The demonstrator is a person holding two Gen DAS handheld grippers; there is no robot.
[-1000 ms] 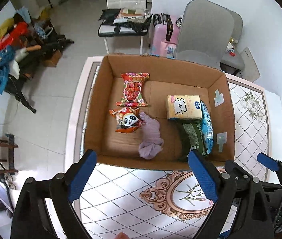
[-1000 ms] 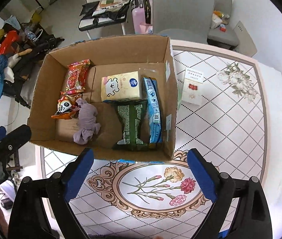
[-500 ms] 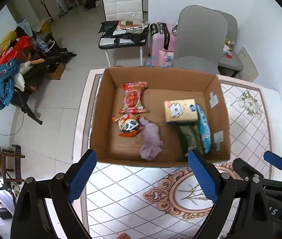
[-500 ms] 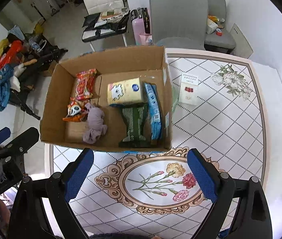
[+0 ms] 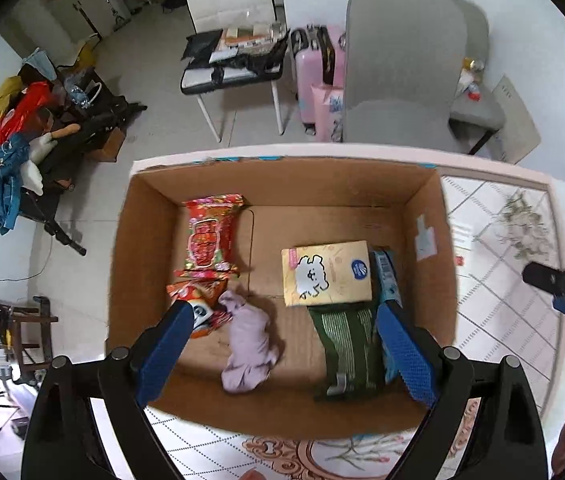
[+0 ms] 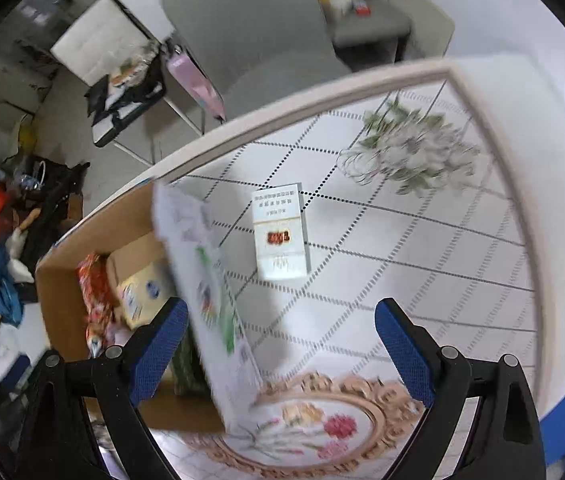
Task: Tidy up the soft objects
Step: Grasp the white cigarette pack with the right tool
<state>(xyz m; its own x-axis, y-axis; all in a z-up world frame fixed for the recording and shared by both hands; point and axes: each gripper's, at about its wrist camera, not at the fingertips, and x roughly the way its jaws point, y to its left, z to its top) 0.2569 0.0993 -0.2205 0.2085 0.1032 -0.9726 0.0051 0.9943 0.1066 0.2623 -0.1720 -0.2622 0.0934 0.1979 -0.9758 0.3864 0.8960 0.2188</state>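
An open cardboard box (image 5: 142, 216) stands on the patterned table. Inside lie a lilac cloth (image 5: 248, 348), a red snack bag (image 5: 210, 236), a panda snack bag (image 5: 202, 300), a yellow tissue pack (image 5: 326, 278), a green packet (image 5: 348, 352) and a blue packet (image 5: 387, 280). My left gripper (image 5: 282, 352) is open and empty, above the box over the lilac cloth. My right gripper (image 6: 280, 352) is open and empty, above the table beside the box's right wall (image 6: 202, 280). A white cigarette pack (image 6: 280, 236) lies ahead of it.
The table (image 6: 422, 240) has a white tiled cover with flower prints. A grey chair (image 5: 398, 80), a pink suitcase (image 5: 314, 76) and a white chair with clutter (image 5: 234, 40) stand behind. Clothes are piled at the left (image 5: 6, 148). The right gripper shows at the left wrist view's right edge (image 5: 562, 288).
My left gripper has moved forward and down over the box. My right gripper has swung right and lower, toward the white pack outside the box. Both stay open.
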